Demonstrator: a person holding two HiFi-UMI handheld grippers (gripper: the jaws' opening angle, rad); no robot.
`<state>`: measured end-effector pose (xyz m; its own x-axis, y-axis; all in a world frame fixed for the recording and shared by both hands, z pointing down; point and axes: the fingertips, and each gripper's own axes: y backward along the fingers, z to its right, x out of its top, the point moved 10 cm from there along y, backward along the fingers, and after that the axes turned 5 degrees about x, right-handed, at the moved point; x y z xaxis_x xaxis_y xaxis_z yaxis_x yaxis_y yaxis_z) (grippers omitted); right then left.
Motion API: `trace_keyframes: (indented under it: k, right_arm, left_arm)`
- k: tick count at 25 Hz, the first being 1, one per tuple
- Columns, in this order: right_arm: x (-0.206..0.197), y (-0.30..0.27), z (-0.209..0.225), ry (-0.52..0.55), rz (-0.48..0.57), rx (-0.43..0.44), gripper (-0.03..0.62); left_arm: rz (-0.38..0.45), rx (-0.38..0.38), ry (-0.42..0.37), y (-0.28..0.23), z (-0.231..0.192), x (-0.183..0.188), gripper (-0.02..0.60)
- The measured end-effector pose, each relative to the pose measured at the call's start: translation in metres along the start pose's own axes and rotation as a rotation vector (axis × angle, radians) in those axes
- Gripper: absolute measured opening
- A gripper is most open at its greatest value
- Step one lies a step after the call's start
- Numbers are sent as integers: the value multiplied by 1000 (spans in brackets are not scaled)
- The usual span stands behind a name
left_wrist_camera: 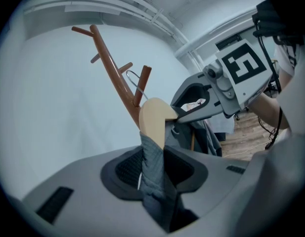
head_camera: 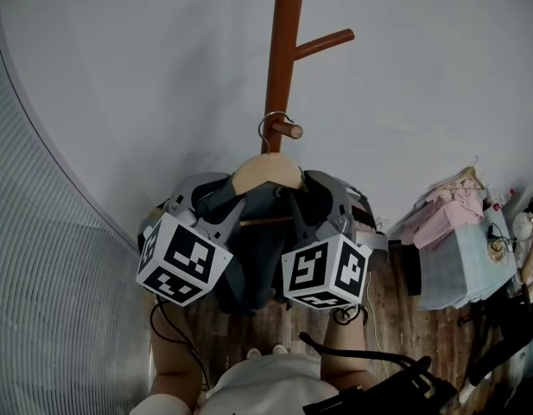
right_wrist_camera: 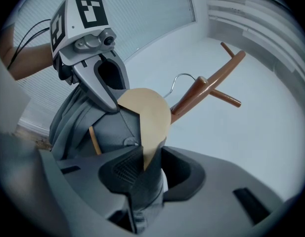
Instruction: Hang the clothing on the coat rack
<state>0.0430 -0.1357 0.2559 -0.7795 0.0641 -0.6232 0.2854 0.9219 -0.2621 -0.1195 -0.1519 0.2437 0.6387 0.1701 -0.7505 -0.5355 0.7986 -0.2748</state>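
Observation:
A dark grey garment (head_camera: 253, 249) hangs on a pale wooden hanger (head_camera: 266, 171). The hanger's metal hook (head_camera: 268, 125) loops over a short peg (head_camera: 288, 130) of the brown wooden coat rack (head_camera: 282, 50). My left gripper (head_camera: 221, 201) is shut on the garment's left shoulder (left_wrist_camera: 152, 169) over the hanger (left_wrist_camera: 154, 122). At the other shoulder (right_wrist_camera: 145, 186) my right gripper (head_camera: 311, 199) is shut on the cloth and hanger (right_wrist_camera: 150, 120). The hook (right_wrist_camera: 179, 80) shows beside the peg (right_wrist_camera: 201, 90) in the right gripper view, and the rack (left_wrist_camera: 115, 73) stands behind the hanger in the left gripper view.
A plain white wall (head_camera: 145, 59) stands behind the rack. A ribbed grey panel (head_camera: 50, 301) curves along the left. At the right, pink and pale blue clothes (head_camera: 456, 223) lie on a wooden floor (head_camera: 396, 318), with cables nearby.

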Motion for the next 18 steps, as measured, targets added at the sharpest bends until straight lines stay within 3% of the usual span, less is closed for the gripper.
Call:
trace_keyframes:
  k: [18]
  right_arm:
    - [-12, -15, 0, -10, -33, 20, 126]
  left_arm:
    - [-11, -27, 15, -19, 1, -9, 133]
